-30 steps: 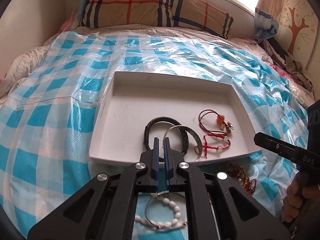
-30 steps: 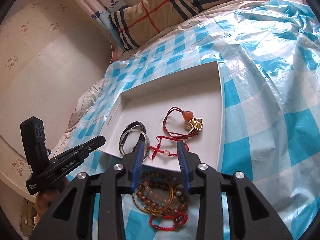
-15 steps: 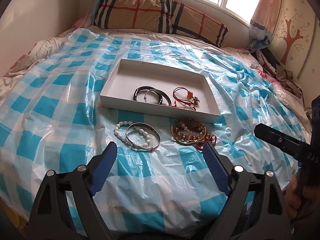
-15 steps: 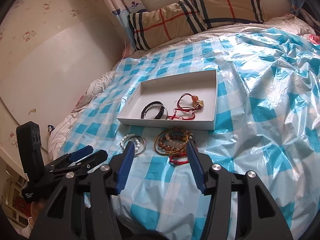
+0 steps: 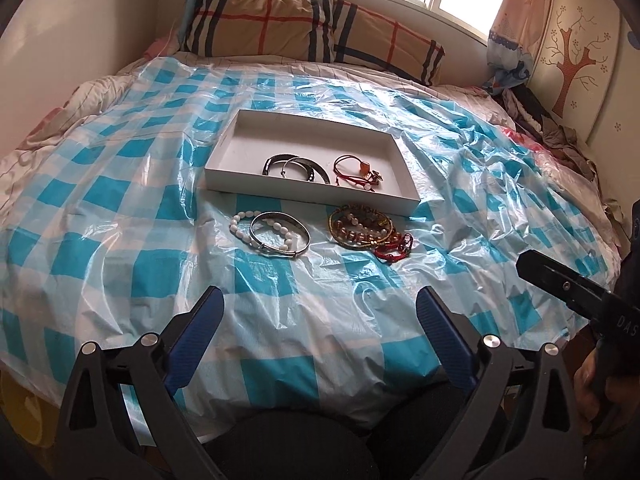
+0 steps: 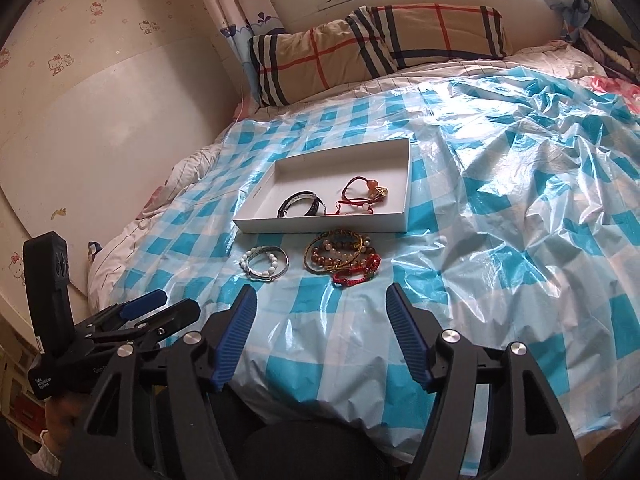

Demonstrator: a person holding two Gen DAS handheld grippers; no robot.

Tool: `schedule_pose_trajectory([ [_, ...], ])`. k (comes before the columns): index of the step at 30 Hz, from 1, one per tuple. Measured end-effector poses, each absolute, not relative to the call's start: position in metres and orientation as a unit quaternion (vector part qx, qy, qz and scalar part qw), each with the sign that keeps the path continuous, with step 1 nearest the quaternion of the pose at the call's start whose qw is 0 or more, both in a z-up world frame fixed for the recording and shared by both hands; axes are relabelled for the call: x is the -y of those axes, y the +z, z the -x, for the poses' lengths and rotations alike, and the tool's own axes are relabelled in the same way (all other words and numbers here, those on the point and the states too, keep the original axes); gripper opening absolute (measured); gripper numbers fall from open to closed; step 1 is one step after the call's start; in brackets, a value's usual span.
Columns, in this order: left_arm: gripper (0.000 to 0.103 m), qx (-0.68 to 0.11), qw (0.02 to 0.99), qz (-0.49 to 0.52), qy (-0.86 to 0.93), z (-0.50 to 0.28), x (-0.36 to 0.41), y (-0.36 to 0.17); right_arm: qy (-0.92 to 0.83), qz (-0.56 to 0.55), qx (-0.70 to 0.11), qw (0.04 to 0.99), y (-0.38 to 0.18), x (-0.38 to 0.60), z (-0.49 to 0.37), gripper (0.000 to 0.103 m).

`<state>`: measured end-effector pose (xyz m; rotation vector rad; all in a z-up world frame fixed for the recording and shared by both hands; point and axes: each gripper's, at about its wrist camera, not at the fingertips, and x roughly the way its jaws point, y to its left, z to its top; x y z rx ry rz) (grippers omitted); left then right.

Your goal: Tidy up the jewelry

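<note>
1. Left gripper (image 5: 318, 320): jaws wide and opening more, nothing btw them; it hangs over the blue-check plastic sheet (image 5: 120, 216), well apart from the jewelry.
2. Right gripper (image 6: 320, 320): jaws opening, nothing btw them, pads touch no thing.
3. White tray (image 5: 240, 176) at 12 o'clock from both grippers; inside lie black bangles (image 5: 296, 166) and red cord bracelets (image 5: 356, 170).
4. On sheet just at 6 o'clock of tray: white bead bracelet w/ silver bangle (image 5: 276, 234), and at its 3 o'clock a brown bead pile (image 5: 362, 226).

White tray (image 5: 224, 172) holds bangles (image 5: 296, 167); beaded bracelets (image 5: 362, 226) lie just before it.
</note>
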<state>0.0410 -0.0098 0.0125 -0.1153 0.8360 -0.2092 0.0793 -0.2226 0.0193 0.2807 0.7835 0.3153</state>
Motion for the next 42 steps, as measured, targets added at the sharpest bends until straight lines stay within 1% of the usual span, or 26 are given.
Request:
schedule_pose_trajectory([
  [4, 0.095, -0.404, 0.907, 0.052, -0.103, -0.035, 0.011, 0.016, 0.146, -0.14, -0.383, 0.901, 0.017, 0.227, -0.07, 0.065],
  [8, 0.095, -0.406, 0.906, 0.047, -0.105, -0.032, 0.016, 0.015, 0.141, -0.144, -0.385, 0.9, 0.014, 0.231, -0.063, 0.068],
  [17, 0.095, -0.419, 0.9, 0.043, -0.108, -0.031, 0.02, 0.004, 0.139, -0.148, -0.391, 0.898, 0.009, 0.233, -0.06, 0.069],
  [42, 0.095, -0.419, 0.9, 0.046, -0.108, -0.03, 0.018, 0.005, 0.139, -0.148, -0.393, 0.897, 0.008, 0.23, -0.059, 0.072],
])
